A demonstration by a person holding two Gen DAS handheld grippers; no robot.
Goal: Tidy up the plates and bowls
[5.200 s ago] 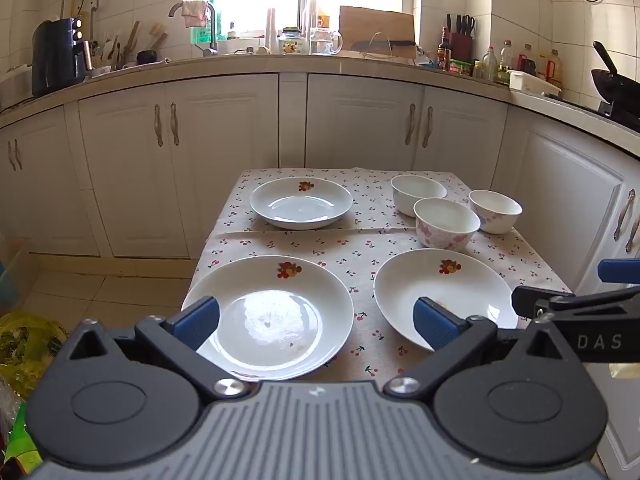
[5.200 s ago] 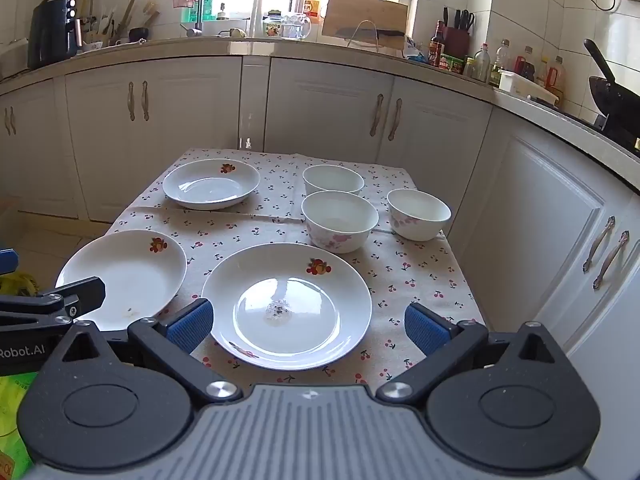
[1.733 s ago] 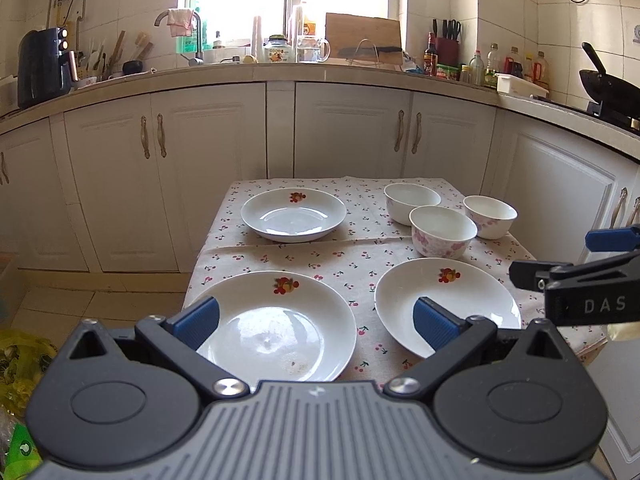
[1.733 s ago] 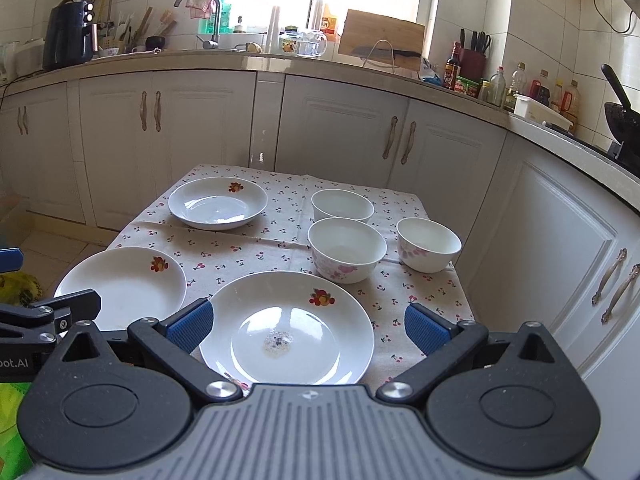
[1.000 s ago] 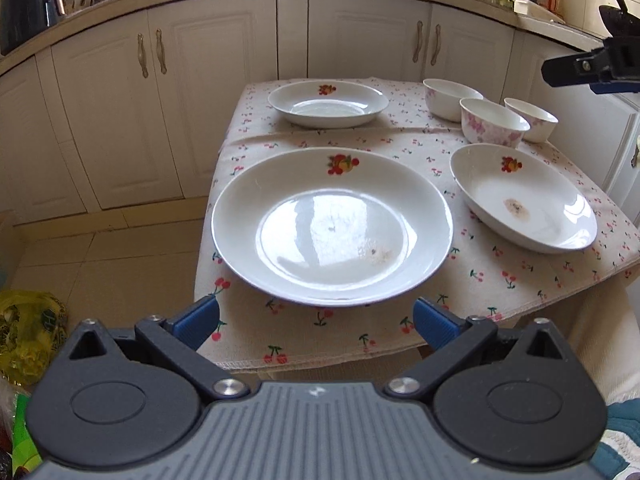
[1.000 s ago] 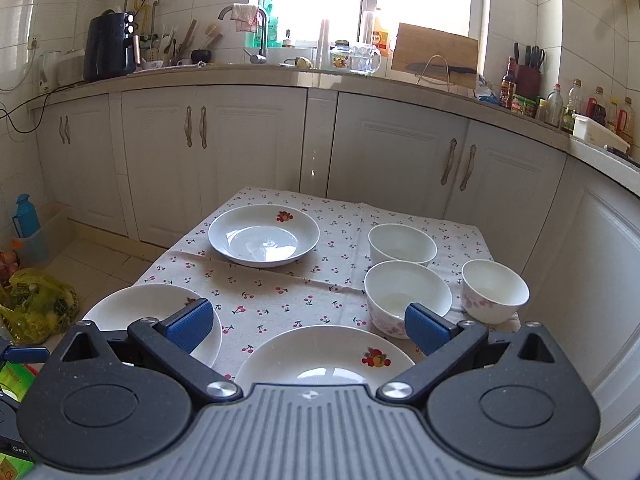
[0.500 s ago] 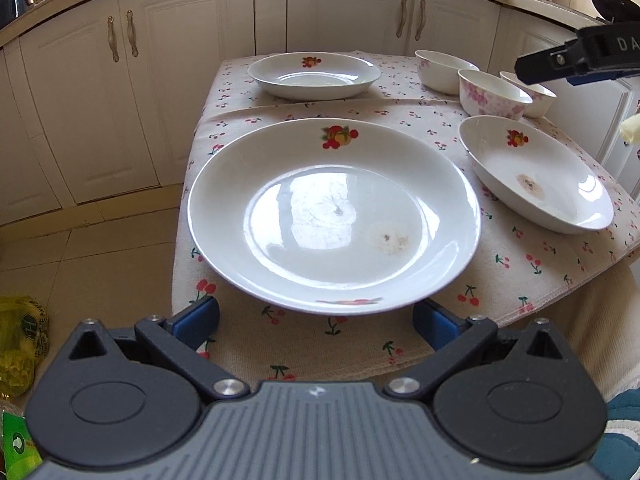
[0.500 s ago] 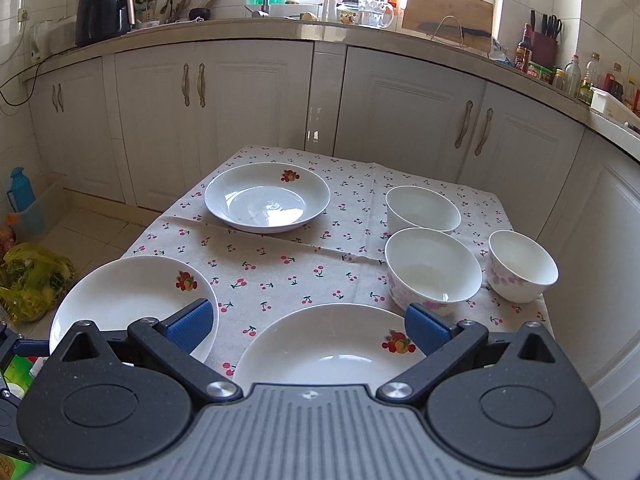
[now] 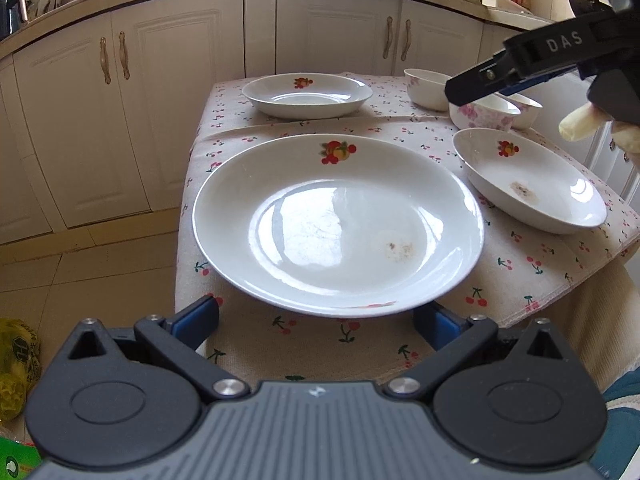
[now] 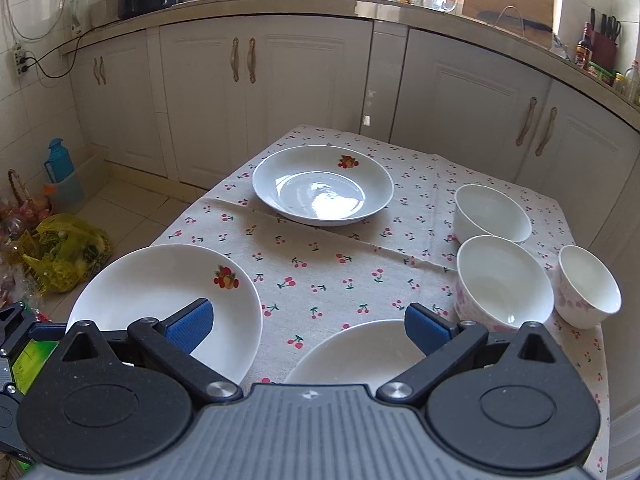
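Note:
Three white plates with fruit prints and three white bowls sit on a cherry-print tablecloth. The near left plate fills the left wrist view. My left gripper is open, its blue pads low at that plate's near rim, one on each side. The near right plate lies beside it; the far plate is behind. My right gripper is open above the near right plate. The bowls cluster at the right. The right gripper also shows in the left wrist view.
White kitchen cabinets run behind the table, with a cluttered counter above them. A yellow bag and a blue bottle are on the floor to the left. The table's left edge drops to tiled floor.
My left gripper has dropped and moved in to the near left plate's rim. My right gripper has risen and tilted down over the near right plate.

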